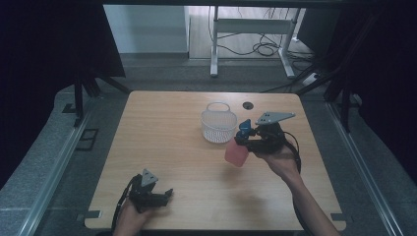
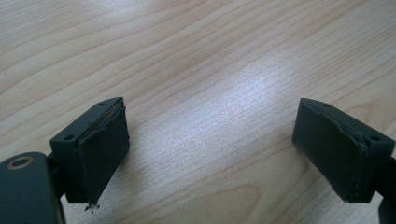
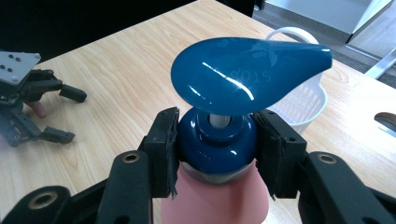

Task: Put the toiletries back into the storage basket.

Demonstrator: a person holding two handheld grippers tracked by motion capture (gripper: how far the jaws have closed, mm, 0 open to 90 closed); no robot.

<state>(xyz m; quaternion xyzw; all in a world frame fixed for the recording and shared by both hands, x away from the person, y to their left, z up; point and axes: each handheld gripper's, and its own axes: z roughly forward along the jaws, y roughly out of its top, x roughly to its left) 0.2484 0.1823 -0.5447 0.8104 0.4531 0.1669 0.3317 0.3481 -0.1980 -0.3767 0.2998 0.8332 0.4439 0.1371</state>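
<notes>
Pink pump bottle (image 1: 236,153) with its blue pump head (image 3: 243,70) hangs above the wooden table (image 1: 162,147), just in front of the white basket (image 1: 218,124). The right gripper (image 3: 217,135) pinches it at the blue collar under the pump head, a pad on either side. Near the table's front edge, the left gripper (image 1: 168,192) sits low with jaws spread wide over bare wood.

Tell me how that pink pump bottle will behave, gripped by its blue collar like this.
The pink pump bottle hangs tilted from the right gripper, so it may swing. The glossy blue collar looks slippery and rounded; it could slide between the pads. The broad pump head above should probably catch on them.
</notes>
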